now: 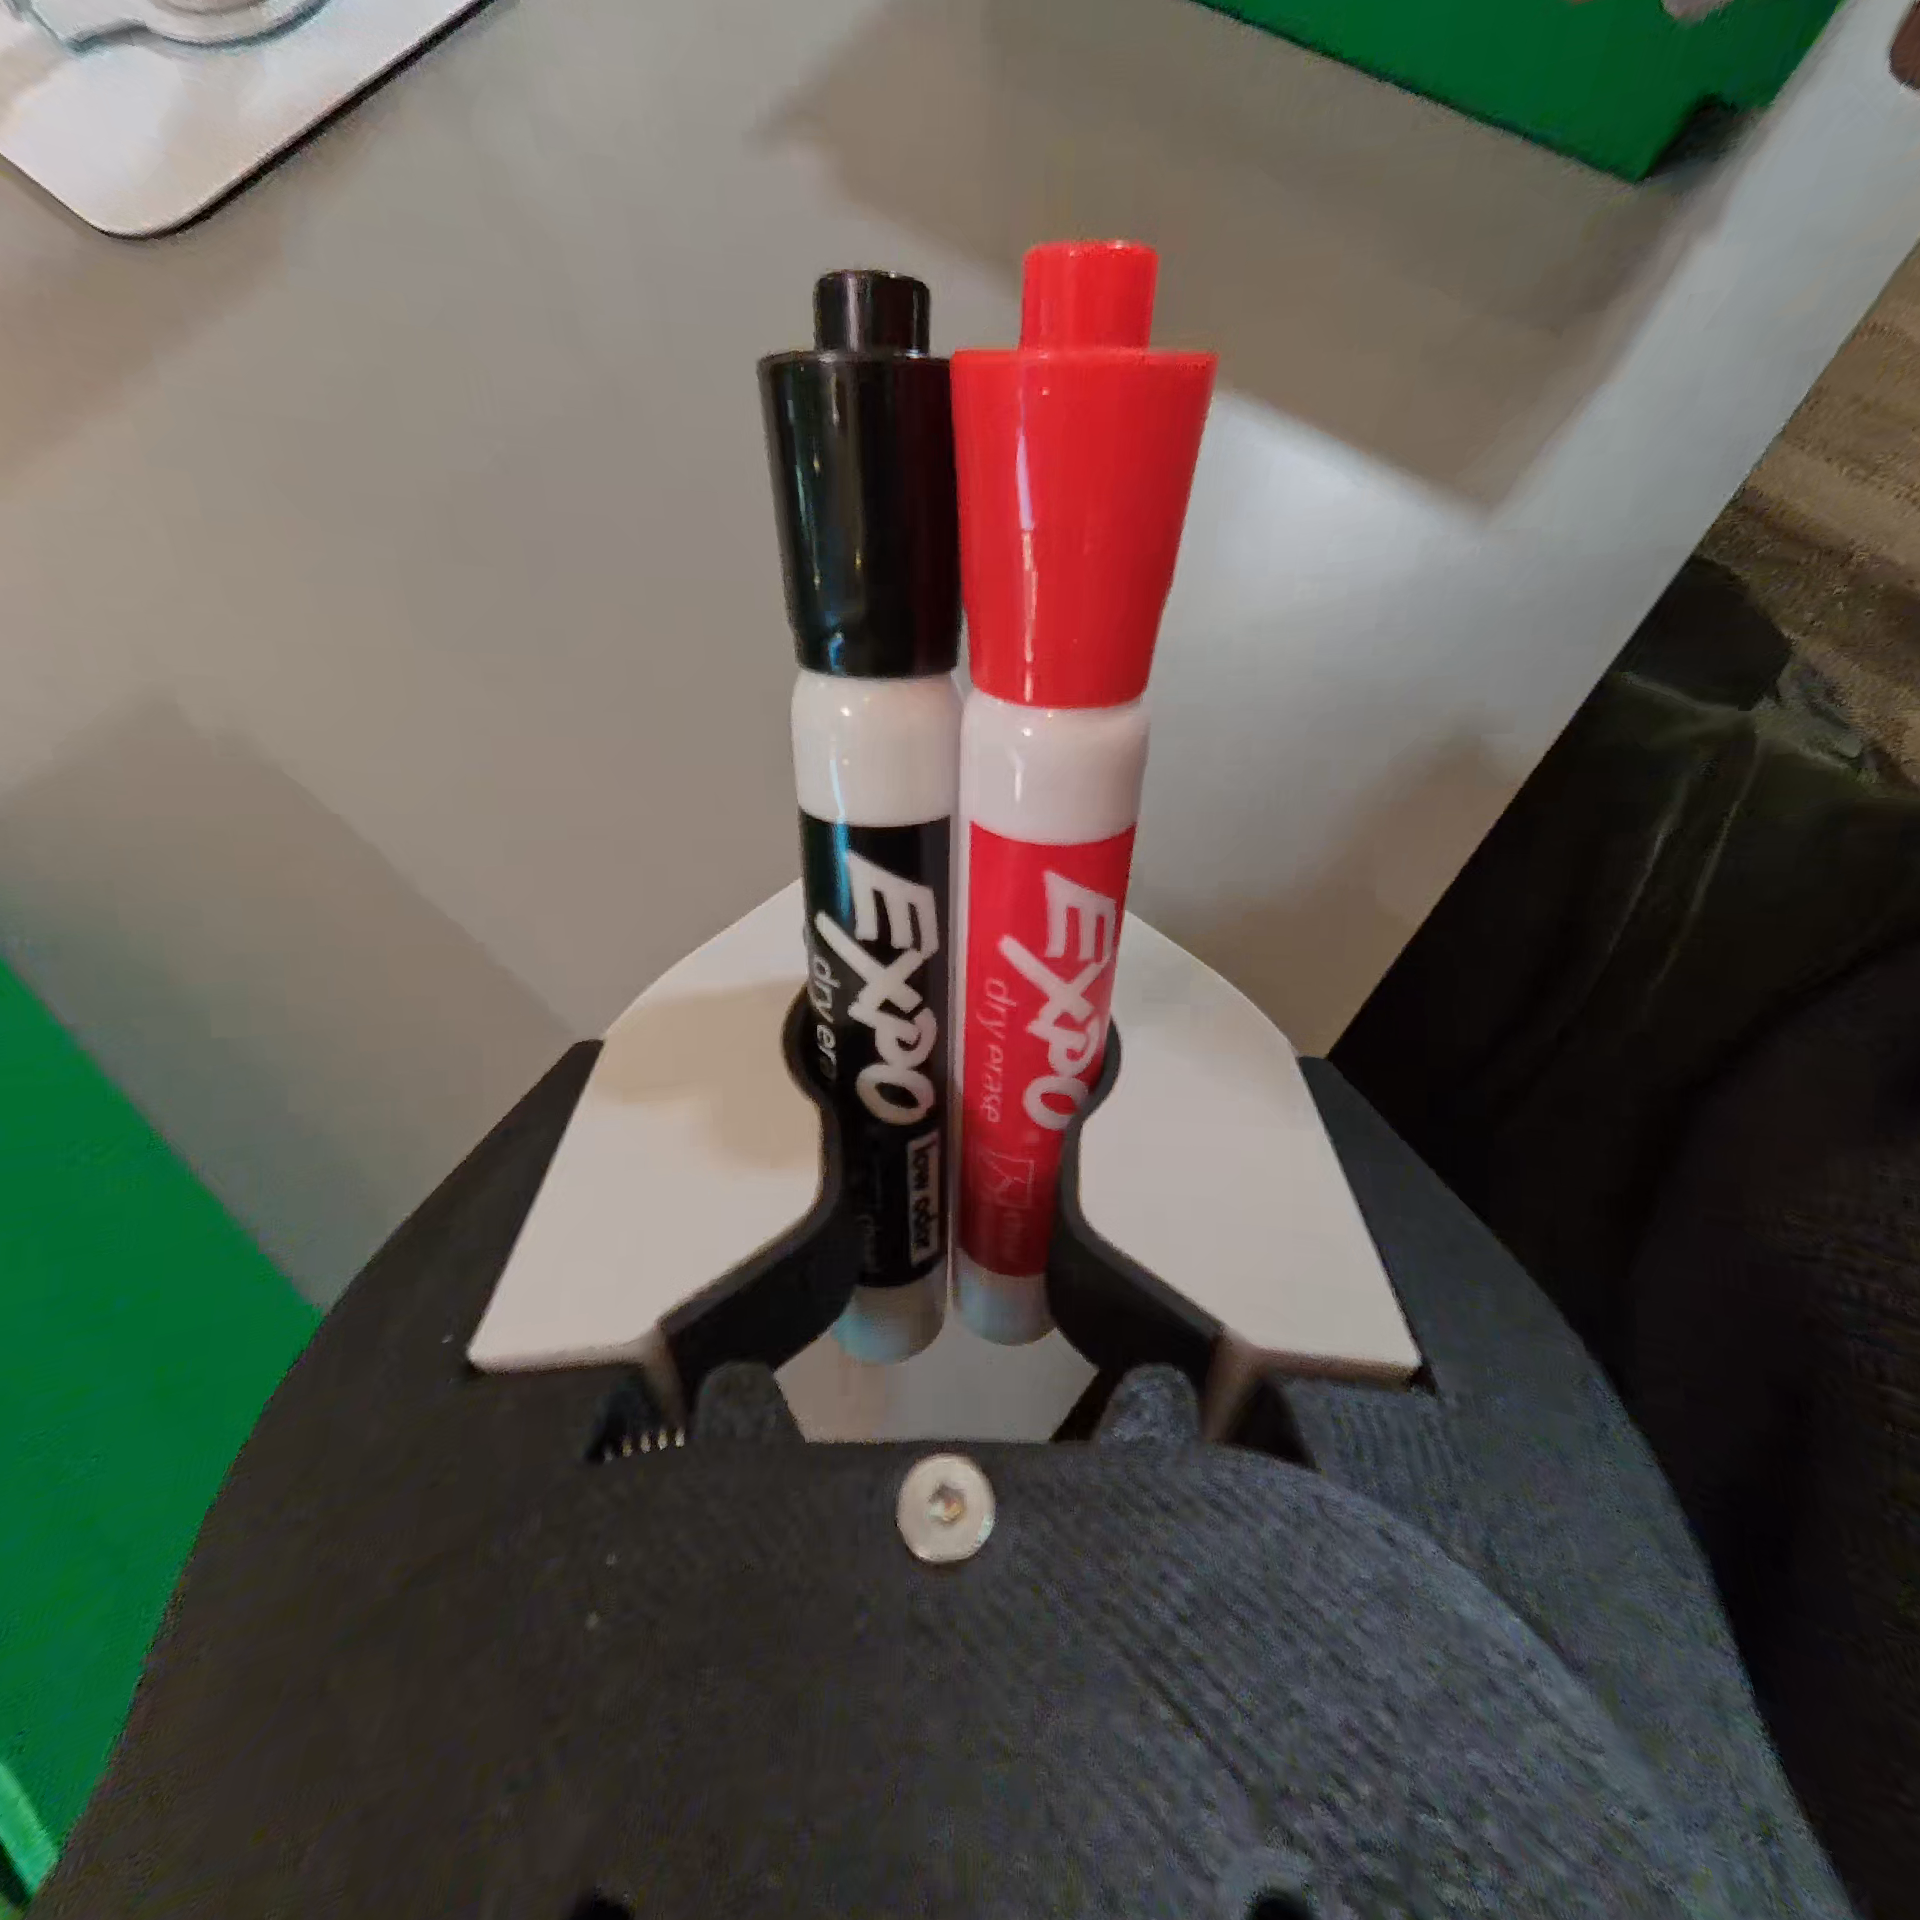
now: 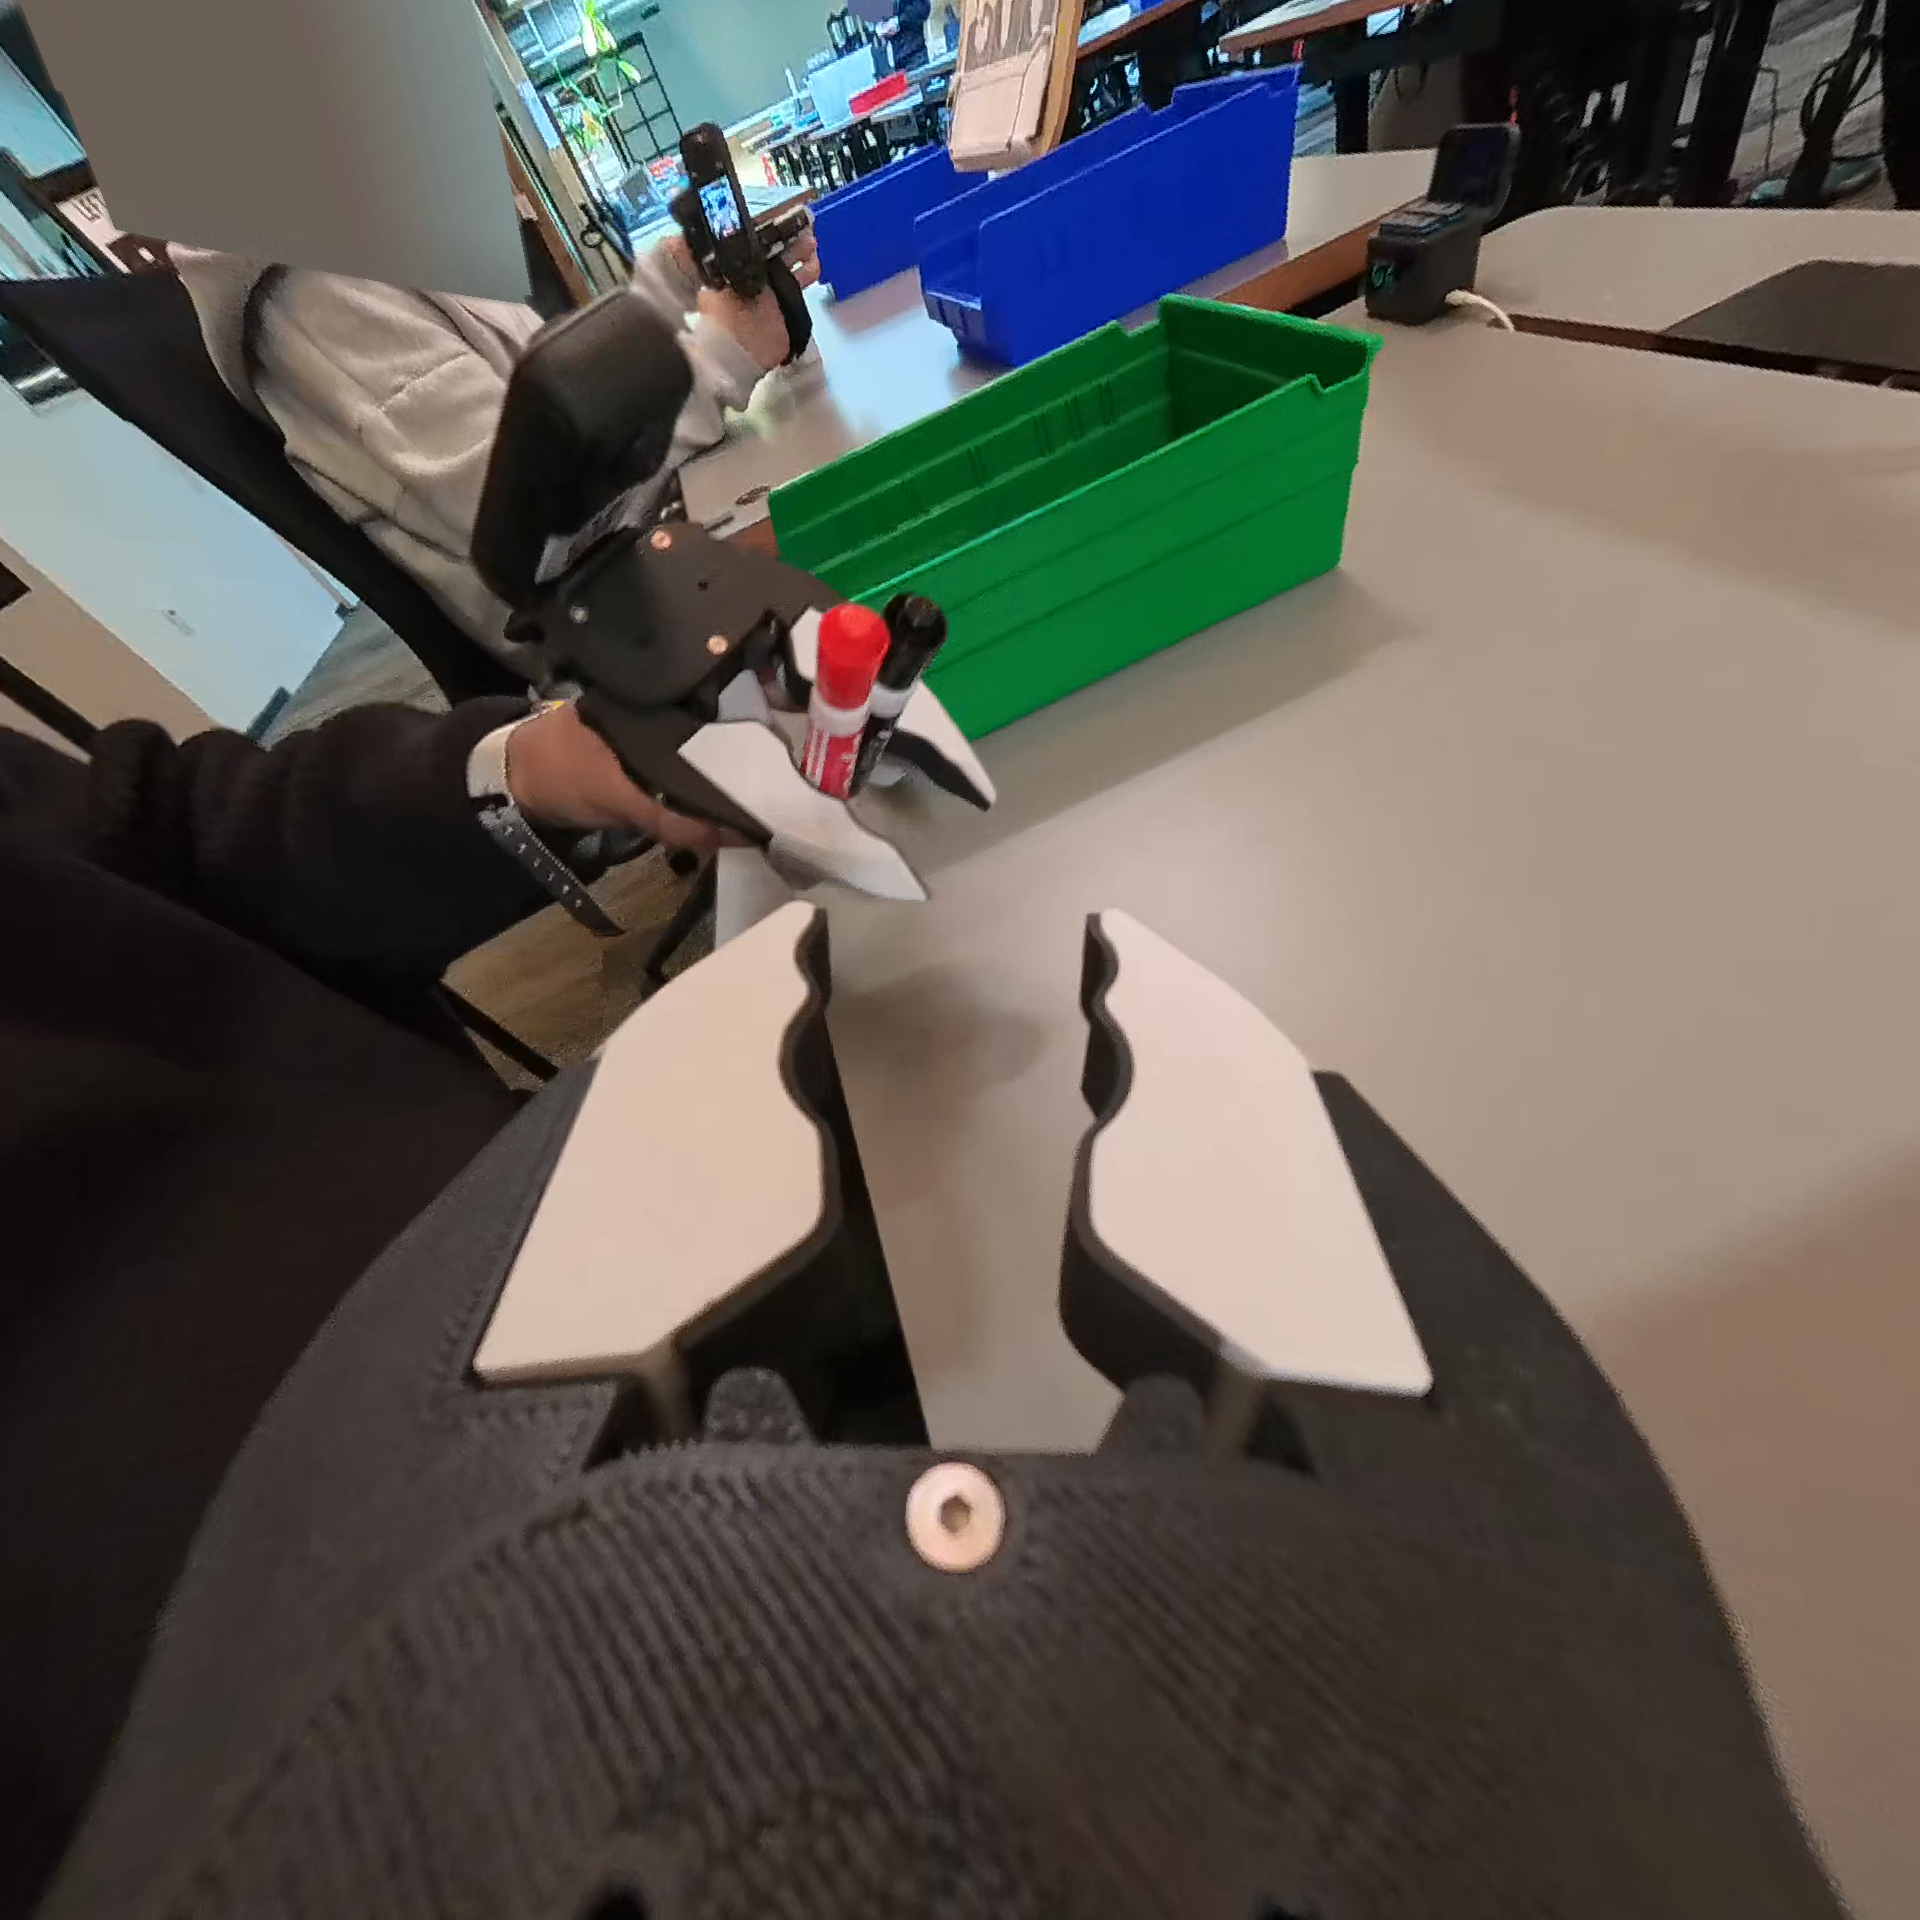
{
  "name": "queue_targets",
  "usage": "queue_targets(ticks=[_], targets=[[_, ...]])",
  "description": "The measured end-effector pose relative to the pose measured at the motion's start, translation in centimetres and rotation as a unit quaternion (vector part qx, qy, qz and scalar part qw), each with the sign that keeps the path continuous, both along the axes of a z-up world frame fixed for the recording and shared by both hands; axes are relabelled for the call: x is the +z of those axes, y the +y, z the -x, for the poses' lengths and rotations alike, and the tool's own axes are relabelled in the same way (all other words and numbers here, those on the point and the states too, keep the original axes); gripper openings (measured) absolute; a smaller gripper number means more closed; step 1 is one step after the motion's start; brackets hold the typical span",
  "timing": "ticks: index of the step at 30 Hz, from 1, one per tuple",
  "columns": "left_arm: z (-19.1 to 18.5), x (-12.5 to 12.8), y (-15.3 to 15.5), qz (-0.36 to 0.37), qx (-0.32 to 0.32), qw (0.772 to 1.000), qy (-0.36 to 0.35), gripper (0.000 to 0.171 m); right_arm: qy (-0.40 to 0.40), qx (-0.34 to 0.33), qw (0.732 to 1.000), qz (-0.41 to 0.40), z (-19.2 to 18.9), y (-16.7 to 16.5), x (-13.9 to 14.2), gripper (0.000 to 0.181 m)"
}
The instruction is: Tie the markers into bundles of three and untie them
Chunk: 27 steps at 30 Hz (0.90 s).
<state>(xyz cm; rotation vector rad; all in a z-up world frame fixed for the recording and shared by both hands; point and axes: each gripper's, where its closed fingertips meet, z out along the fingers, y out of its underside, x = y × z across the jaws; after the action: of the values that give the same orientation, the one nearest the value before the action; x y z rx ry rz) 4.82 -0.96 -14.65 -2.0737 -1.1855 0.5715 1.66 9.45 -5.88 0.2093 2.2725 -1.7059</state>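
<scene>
My left gripper [image 1: 951,1039] is shut on two capped dry-erase markers held side by side: a black marker [image 1: 868,665] on the left and a red marker [image 1: 1070,644] on the right, caps pointing away from me over the grey table [image 1: 416,520]. In the right wrist view the left gripper [image 2: 914,831] shows with the red marker [image 2: 842,686] and black marker [image 2: 904,644] sticking up, just in front of a green bin [image 2: 1091,520]. My right gripper [image 2: 956,935] is open and empty, low over the table near its front edge.
Blue bins [image 2: 1122,218] stand behind the green bin. A small black device [image 2: 1439,229] sits at the back right. A seated person in a grey top [image 2: 416,384] holds another gripper at the far left. A white mat [image 1: 177,125] and green bin parts [image 1: 1538,73] border the left wrist view. One gripper's finger ends stand about 15 centimetres off the other's.
</scene>
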Motion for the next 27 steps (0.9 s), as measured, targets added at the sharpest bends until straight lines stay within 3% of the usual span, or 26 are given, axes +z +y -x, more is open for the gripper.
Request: queue_targets(ticks=[3, 6, 10, 13, 18, 20, 23, 25, 27], targets=[[-1.0, 0.2, 0.2, 0.011, -0.008, 1.000, 0.010, 0.043, 0.027, 0.000, 1.000, -0.003, 0.0, -1.7, 0.6, 0.048], [-2.1, 0.9, 0.5, -0.029, -0.011, 0.999, 0.007, 0.043, 0.062, 0.017, 0.998, -0.012, -0.1, -5.0, 1.6, 0.048], [-4.0, 1.5, -0.3, -0.071, 0.009, 0.997, 0.009, 0.043, 0.101, 0.106, 0.988, -0.058, -1.4, -12.0, 2.9, 0.039], [-5.3, 1.5, -1.4, -0.073, 0.032, 0.997, 0.014, 0.043, 0.197, 0.193, 0.957, -0.093, -2.1, -18.5, 3.2, 0.039], [-7.5, 0.9, -3.7, -0.078, 0.087, 0.993, -0.005, 0.043, 0.359, 0.351, 0.849, -0.167, -4.1, -30.2, 1.3, 0.031], [-8.4, 0.8, -4.6, -0.084, 0.106, 0.991, -0.005, 0.043, 0.468, 0.385, 0.765, -0.219, -3.4, -34.3, -1.6, 0.036], [-9.8, 0.4, -5.6, -0.099, 0.133, 0.986, -0.010, 0.043, 0.596, 0.426, 0.614, -0.293, -1.1, -38.6, -7.1, 0.040], [-10.9, 0.1, -6.1, -0.103, 0.148, 0.983, -0.014, 0.043, 0.613, 0.462, 0.553, -0.324, -0.5, -39.7, -10.6, 0.041], [-11.8, -0.3, -6.6, -0.105, 0.163, 0.981, -0.017, 0.043, 0.618, 0.487, 0.519, -0.334, -0.3, -40.5, -12.9, 0.040]])
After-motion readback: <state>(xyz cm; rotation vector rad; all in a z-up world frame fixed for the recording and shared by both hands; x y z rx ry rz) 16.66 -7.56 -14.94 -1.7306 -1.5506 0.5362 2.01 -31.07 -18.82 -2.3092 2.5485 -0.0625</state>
